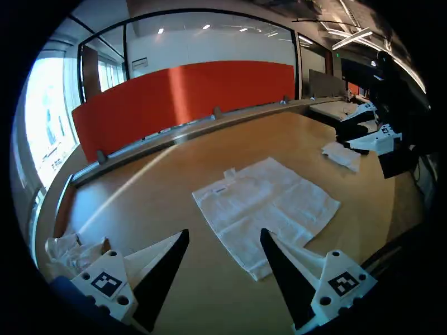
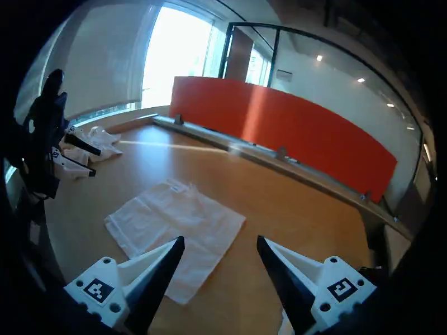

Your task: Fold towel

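Observation:
A white towel lies spread flat on the wooden table, slightly creased, with a small tag near its far edge. My left gripper hovers open at the towel's near edge, nothing between its fingers. In the right gripper view the same towel lies just ahead and to the left of my right gripper, which is open and holds nothing. The right gripper also shows at the far right of the left gripper view. The left gripper shows at the left of the right gripper view, its fingers apart.
A small folded white cloth lies near the far right of the table. A crumpled white cloth sits at the table's left end, also seen as a cloth pile. An orange partition runs along the table's far edge.

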Demonstrator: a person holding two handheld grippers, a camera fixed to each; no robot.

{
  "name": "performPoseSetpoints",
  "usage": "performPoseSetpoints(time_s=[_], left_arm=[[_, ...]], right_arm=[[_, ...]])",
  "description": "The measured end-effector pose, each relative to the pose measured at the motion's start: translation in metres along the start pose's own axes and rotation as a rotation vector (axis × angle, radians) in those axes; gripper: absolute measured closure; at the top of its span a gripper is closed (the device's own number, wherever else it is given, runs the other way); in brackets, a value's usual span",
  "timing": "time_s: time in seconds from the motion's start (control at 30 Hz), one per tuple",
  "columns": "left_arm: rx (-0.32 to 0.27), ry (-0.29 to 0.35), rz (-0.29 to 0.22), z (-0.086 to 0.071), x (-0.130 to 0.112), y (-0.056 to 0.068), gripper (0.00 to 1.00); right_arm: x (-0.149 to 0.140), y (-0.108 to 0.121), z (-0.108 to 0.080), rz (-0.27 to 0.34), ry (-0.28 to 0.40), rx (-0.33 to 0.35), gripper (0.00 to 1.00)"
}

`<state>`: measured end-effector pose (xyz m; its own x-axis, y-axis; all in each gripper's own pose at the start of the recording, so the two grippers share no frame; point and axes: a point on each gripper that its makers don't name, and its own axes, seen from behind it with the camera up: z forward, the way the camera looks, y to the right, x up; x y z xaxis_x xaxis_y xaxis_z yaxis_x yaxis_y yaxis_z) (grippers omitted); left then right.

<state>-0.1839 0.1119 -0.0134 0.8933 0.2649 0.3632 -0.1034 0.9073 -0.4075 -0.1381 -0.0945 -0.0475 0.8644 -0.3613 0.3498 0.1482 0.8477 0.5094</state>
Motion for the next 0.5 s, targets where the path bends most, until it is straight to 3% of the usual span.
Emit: performPoseSetpoints(time_s=[0.5], left_arm=[[-0.089, -0.182, 0.004, 0.036, -0.086, 0.038, 0.06]], right_arm=[[-0.085, -0.032, 0.028, -0.006, -0.142, 0.068, 0.0]])
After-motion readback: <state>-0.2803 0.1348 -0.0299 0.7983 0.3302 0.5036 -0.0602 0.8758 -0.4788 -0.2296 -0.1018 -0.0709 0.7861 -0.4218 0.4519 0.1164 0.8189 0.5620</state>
